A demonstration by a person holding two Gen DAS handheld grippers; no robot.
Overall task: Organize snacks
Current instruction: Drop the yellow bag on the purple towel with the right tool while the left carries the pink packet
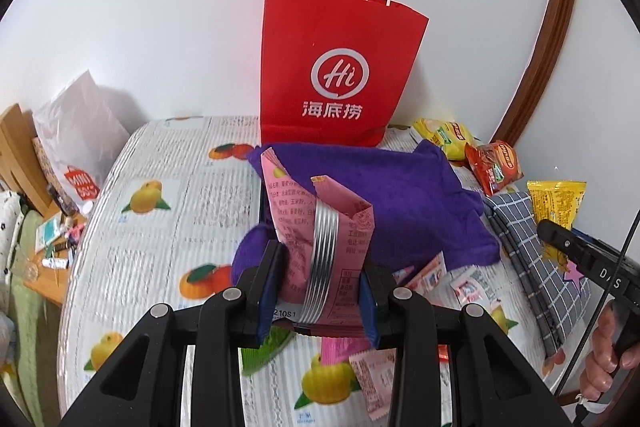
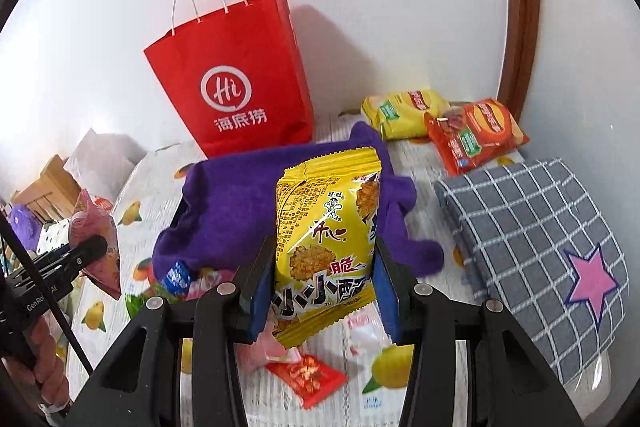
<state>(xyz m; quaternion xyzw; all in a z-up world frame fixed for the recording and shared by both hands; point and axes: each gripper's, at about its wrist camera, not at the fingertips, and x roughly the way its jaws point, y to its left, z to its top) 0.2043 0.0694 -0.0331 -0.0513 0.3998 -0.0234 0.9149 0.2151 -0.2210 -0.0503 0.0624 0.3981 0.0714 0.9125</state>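
My left gripper (image 1: pixel 318 291) is shut on a pink snack packet (image 1: pixel 320 243) with a silver back seam and holds it upright above the table. It also shows at the left of the right wrist view (image 2: pixel 96 243). My right gripper (image 2: pixel 324 287) is shut on a yellow snack packet (image 2: pixel 328 243), also held upright; it shows at the right edge of the left wrist view (image 1: pixel 556 203). A red paper bag (image 1: pixel 336 67) with white handles stands open at the back against the wall, also in the right wrist view (image 2: pixel 236 79). Small loose packets (image 2: pixel 306 379) lie below the grippers.
A purple cloth (image 1: pixel 400 195) lies over a dark box in front of the bag. A yellow chip bag (image 2: pixel 404 111) and a red chip bag (image 2: pixel 476 135) lie at the back right. A grey checked cloth (image 2: pixel 532 227) lies at right. The fruit-print table (image 1: pixel 160 211) drops off at left.
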